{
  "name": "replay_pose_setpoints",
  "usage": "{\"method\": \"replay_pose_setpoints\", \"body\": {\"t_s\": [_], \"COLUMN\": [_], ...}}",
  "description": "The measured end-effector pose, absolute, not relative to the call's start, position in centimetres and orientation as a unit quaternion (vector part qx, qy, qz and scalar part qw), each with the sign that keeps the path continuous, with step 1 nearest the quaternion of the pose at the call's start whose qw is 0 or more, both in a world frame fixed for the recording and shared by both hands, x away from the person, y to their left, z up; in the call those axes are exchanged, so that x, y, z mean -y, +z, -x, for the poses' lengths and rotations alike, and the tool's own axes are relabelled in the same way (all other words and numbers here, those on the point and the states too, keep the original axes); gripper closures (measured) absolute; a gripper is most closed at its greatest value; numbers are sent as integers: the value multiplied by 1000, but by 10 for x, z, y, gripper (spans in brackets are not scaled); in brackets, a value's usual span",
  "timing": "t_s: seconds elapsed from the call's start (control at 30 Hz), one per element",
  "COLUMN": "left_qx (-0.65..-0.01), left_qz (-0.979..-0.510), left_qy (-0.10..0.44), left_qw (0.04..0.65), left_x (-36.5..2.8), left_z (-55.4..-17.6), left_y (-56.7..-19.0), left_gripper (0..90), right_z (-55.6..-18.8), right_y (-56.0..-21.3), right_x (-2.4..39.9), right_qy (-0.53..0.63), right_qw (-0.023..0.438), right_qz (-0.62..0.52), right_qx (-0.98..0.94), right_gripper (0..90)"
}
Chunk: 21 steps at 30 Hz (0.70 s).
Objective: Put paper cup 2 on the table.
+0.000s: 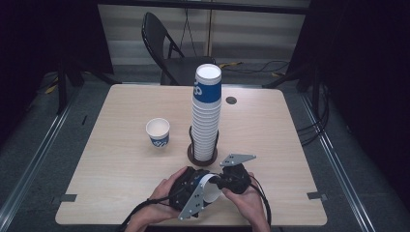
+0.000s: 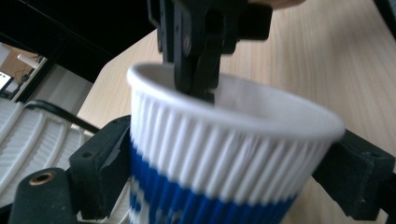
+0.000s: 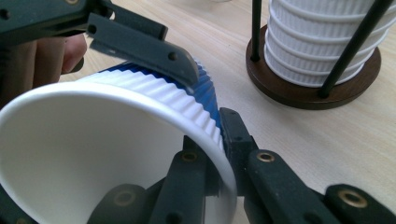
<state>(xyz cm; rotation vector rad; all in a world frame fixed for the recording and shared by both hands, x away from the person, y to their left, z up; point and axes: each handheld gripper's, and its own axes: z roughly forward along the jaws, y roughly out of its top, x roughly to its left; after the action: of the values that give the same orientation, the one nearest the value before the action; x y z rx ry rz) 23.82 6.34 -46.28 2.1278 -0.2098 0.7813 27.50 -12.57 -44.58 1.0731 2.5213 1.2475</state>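
Low at the table's point(image 1: 121, 159) near edge, left tongs point(image 1: 193, 191) clamp a tipped paper cup's point(image 1: 211, 189) ribbed wall; right tongs point(image 1: 223, 182) pinch its rim, cup base hidden.

White marks sit on the blue band of the top ribbed paper cup point(image 1: 208, 90) in the stack, too small to read. The lone ribbed white-and-blue paper cup point(image 1: 158, 132) at nine o'clock of it carries a similar unreadable mark.

My left hand-held gripper point(image 1: 203, 189) hid most of the ribbed paper cup point(image 1: 211, 188); its lower half point(image 2: 205, 205) was cut off, rim blurred.
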Motion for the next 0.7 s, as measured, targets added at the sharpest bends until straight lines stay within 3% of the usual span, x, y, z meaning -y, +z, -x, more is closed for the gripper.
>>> {"method": "replay_pose_setpoints", "body": {"t_s": [0.7], "left_qx": [92], "left_qz": [-840], "left_qy": [327], "left_qw": [423], "left_x": [-56], "left_z": [-236], "left_y": [-464], "left_gripper": [160], "right_z": [-278], "right_y": [-448], "right_x": [125], "right_qy": [423], "right_qw": [40], "right_qz": [-374], "right_qx": [-824], "right_gripper": [869]}}
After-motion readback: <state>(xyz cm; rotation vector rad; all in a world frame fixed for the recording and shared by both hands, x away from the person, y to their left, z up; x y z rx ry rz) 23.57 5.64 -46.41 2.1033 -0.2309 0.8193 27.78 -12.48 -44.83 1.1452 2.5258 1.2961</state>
